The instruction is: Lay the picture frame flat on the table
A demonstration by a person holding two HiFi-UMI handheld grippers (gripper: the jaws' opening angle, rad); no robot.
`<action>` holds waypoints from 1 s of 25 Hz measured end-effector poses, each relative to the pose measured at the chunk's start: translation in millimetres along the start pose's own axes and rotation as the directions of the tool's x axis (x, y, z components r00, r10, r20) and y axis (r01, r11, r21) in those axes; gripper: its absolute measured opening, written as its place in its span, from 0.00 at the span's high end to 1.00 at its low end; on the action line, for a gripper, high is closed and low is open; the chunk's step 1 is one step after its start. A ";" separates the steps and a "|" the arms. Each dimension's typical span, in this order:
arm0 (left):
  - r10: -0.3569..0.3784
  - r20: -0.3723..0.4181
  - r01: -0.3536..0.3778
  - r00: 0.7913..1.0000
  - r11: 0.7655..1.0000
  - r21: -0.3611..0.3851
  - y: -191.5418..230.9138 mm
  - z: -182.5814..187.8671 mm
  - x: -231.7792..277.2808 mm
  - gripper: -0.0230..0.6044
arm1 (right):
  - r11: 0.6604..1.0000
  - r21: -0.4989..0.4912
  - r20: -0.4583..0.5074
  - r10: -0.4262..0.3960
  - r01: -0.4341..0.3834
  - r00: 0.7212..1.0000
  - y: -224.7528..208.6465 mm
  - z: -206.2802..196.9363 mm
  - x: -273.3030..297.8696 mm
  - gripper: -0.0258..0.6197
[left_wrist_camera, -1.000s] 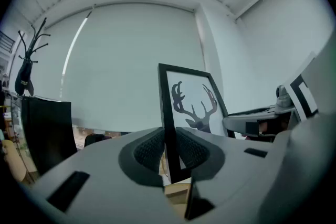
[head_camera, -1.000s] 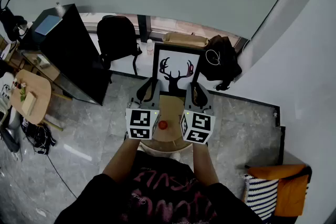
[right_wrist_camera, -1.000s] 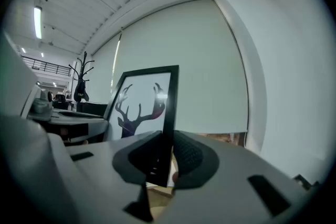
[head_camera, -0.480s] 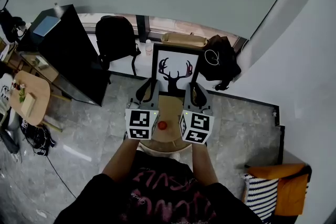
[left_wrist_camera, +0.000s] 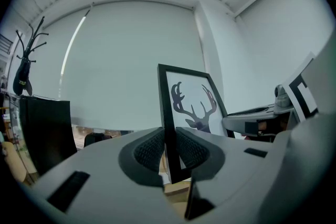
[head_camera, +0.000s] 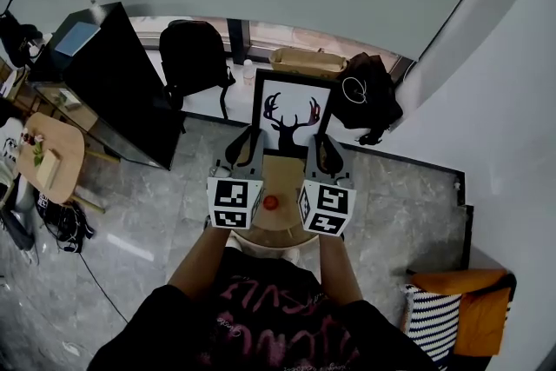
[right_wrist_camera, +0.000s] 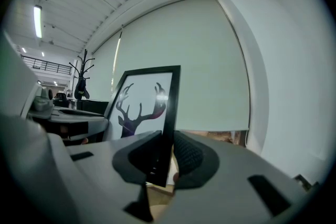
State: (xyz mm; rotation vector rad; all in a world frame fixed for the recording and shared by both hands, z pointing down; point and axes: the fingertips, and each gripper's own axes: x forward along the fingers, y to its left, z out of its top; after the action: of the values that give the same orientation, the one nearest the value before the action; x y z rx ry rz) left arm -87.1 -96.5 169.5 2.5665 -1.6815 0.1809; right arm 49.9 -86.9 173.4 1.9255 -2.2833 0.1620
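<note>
Left tongs [head_camera: 247, 143] and right tongs [head_camera: 324, 148] tight on opposite side edges of the upright picture frame [head_camera: 292, 112].

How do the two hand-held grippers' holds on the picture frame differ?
The left hand-held gripper clamps the left bar of the picture frame; the right hand-held gripper clamps its right bar. The deer print lies right of the left one's jaws, left of the right one's. Both are shut near the bottom.

L gripper [head_camera: 246, 144] | R gripper [head_camera: 323, 149]: grey, b/w marker cubes [head_camera: 234, 204] | tee [head_camera: 261, 319]: blk, pink print
</note>
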 end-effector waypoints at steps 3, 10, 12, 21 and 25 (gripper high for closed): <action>0.000 -0.012 0.000 1.000 1.000 0.001 0.4 -5.6 1.5 0.85 | 1.000 0.003 -0.008 0.005 -0.005 1.000 -0.1 -3.7 1.3 0.84; -0.002 -0.054 0.001 0.999 1.000 -0.008 1.3 -21.7 6.1 0.85 | 1.000 0.004 -0.047 0.016 -0.015 0.999 -0.2 -19.5 8.2 0.84; 0.000 -0.065 -0.001 0.998 1.000 -0.012 0.8 -25.4 5.8 0.85 | 1.000 0.005 -0.060 0.020 -0.020 0.998 0.2 -25.2 8.6 0.84; 0.002 -0.118 -0.003 0.993 1.000 -0.013 0.0 -51.9 8.9 0.85 | 0.999 0.023 -0.119 0.030 -0.027 0.992 0.2 -53.3 14.3 0.84; -0.002 -0.157 -0.002 0.988 1.000 -0.025 0.8 -68.8 12.5 0.85 | 0.999 0.035 -0.159 0.034 -0.029 0.987 0.7 -70.8 18.5 0.84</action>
State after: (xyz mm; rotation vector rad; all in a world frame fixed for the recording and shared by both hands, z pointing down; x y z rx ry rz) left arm -87.1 -99.8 239.3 2.4617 -1.6175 0.3501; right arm 49.3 -92.1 246.4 1.8204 -2.2197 0.3465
